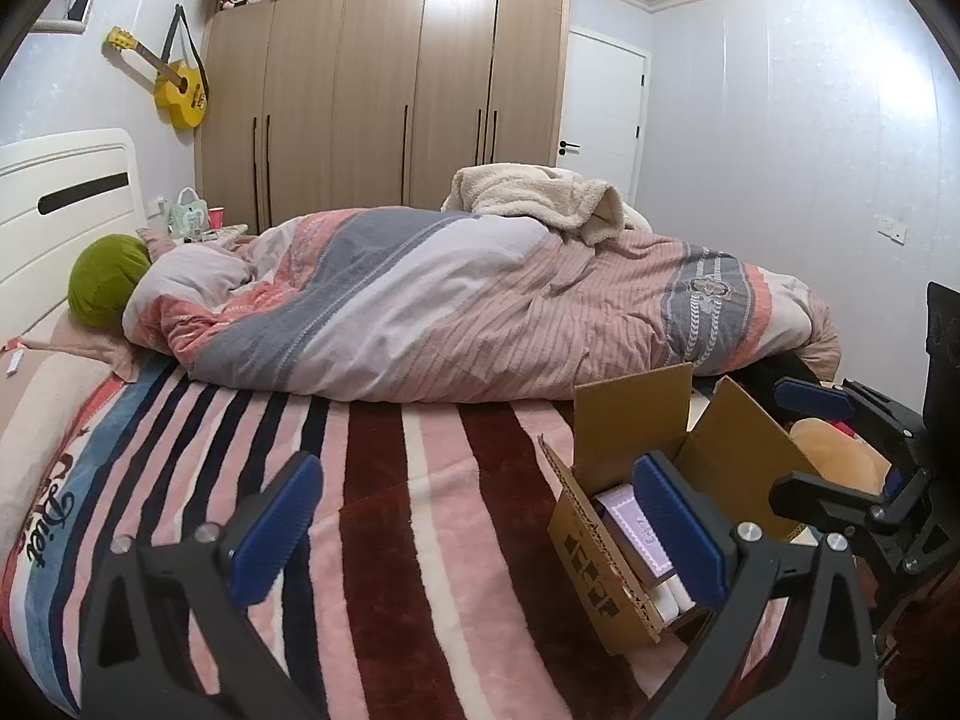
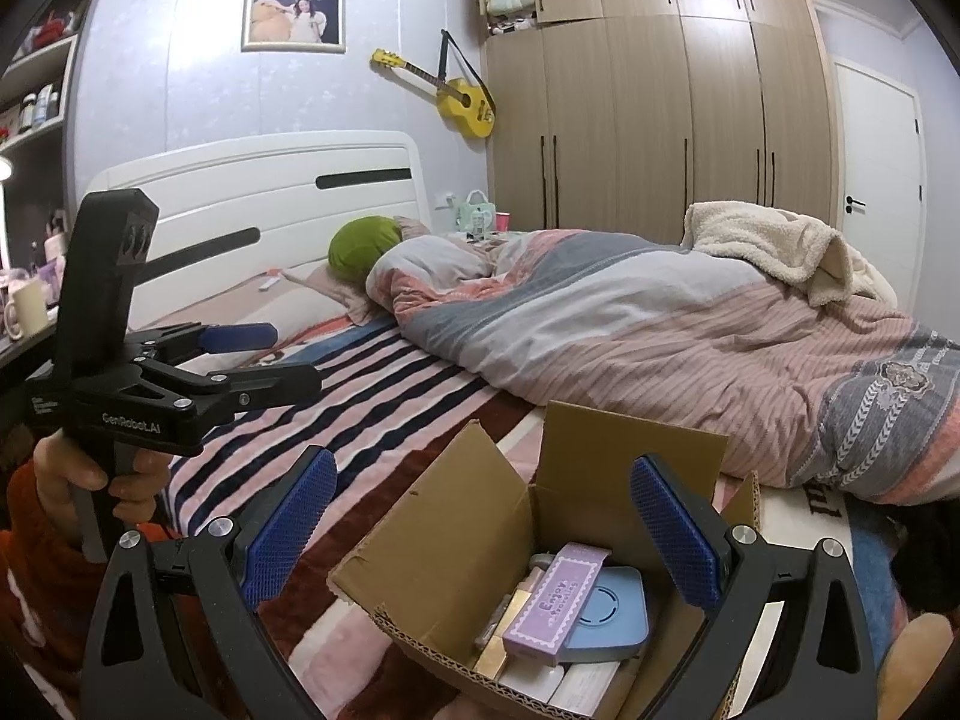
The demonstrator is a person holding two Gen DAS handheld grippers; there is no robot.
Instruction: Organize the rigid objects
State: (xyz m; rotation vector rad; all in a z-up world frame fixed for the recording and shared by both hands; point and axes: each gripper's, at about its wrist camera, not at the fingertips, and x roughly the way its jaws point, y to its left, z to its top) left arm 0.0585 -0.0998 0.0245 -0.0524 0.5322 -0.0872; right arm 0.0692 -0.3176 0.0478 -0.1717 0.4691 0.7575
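An open cardboard box (image 2: 456, 516) sits on the striped blanket; it also shows in the left wrist view (image 1: 624, 414). Inside lie a purple "Enjoy" case (image 2: 555, 603), a blue-grey flat case (image 2: 612, 618), a gold item and white boxes. The purple case shows in the left wrist view (image 1: 639, 531). My right gripper (image 2: 486, 534) is open and empty, hovering over the box. My left gripper (image 1: 480, 531) is open and empty over the blanket, left of the box; it shows in the right wrist view (image 2: 288, 360). The right gripper shows at the right edge (image 1: 804, 438).
A crumpled duvet (image 1: 456, 312) lies across the bed behind the box. A green pillow (image 1: 105, 282) and white headboard (image 2: 252, 180) are at the head. A shelf with a mug (image 2: 27, 306) stands at left. Wardrobe (image 1: 384, 96) and door at the back.
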